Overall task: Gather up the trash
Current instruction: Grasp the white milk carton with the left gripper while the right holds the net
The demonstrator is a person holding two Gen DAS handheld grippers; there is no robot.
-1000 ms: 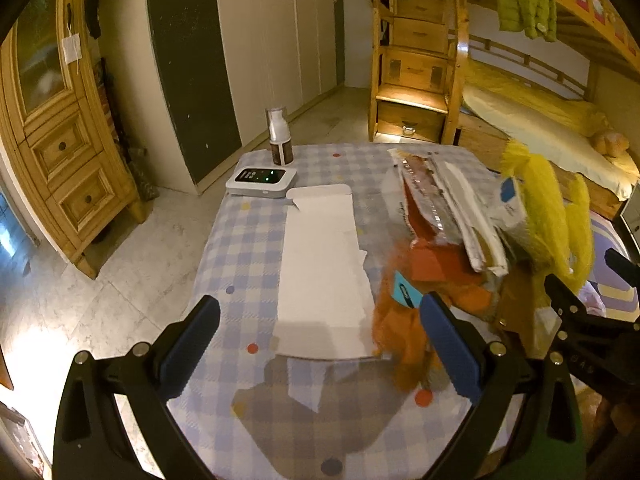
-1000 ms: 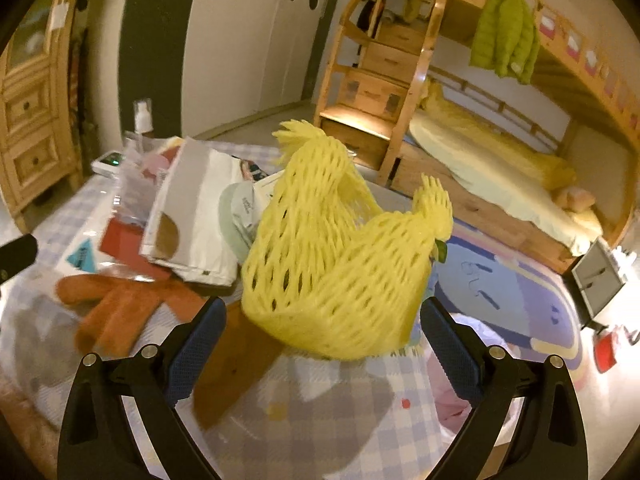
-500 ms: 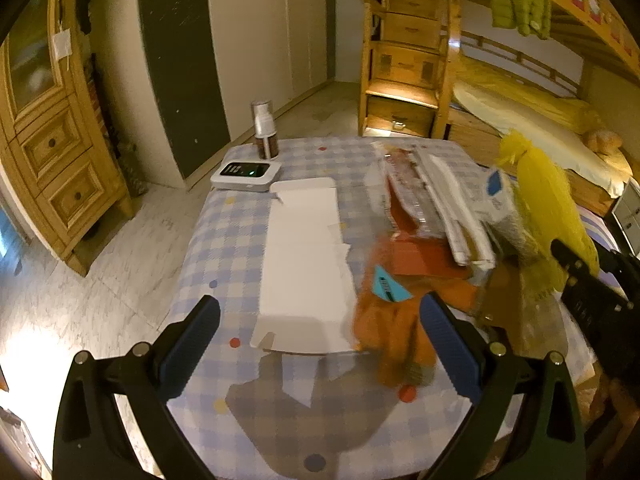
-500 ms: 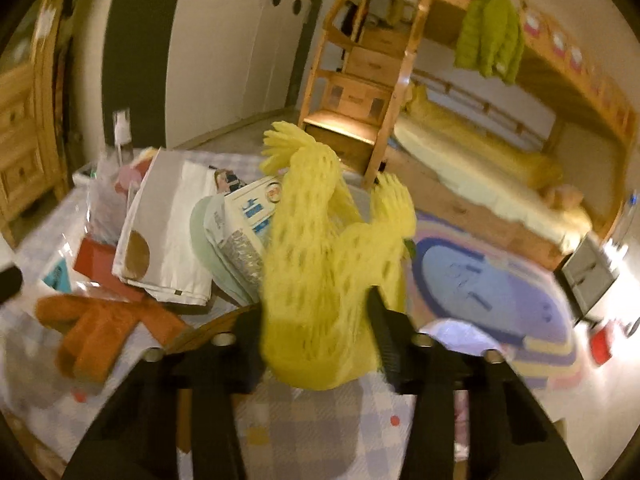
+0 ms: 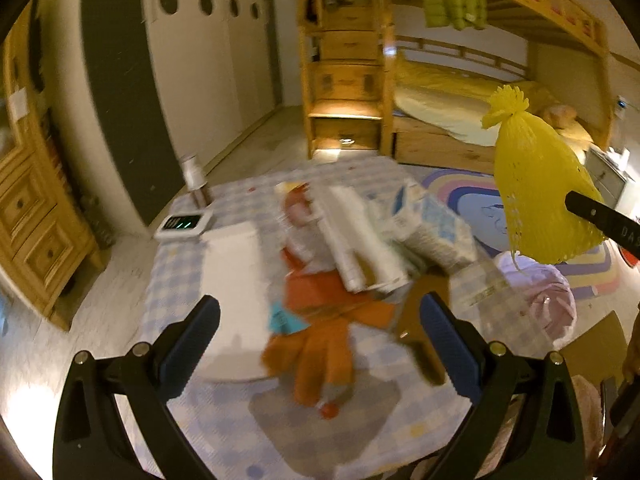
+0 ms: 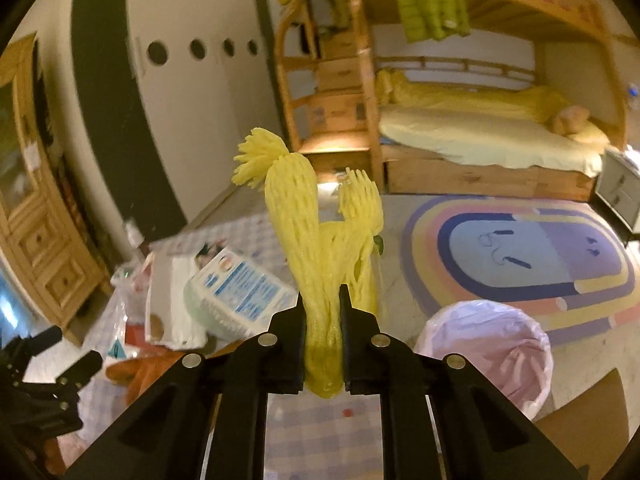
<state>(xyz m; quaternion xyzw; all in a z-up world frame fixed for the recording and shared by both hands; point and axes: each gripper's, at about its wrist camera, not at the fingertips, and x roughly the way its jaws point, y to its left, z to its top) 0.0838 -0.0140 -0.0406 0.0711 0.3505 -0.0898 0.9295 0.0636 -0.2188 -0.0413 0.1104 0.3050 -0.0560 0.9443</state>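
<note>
My right gripper [image 6: 322,308] is closing on a yellow foam net [image 6: 316,240] and squeezes it flat between its pads, lifted off the table. In the left wrist view the same yellow net [image 5: 536,196] hangs in the air at the right, with a black finger [image 5: 600,216] of the right gripper across it. My left gripper [image 5: 320,320] stands open above the checked tablecloth [image 5: 224,420], over an orange glove [image 5: 320,356], with nothing between its fingers. A heap of wrappers and cartons [image 5: 380,236] lies behind the glove.
A bin with a pink liner [image 6: 488,344] stands on the floor right of the table. A white flattened box [image 5: 236,272], a small white device [image 5: 184,224] and a bottle [image 5: 196,180] sit at the table's left. A rug, a bunk bed and wooden cabinets surround it.
The right gripper went from wide open around the yellow net to clamped on it and lifted it up and to the right. The left gripper rose and drew back a little.
</note>
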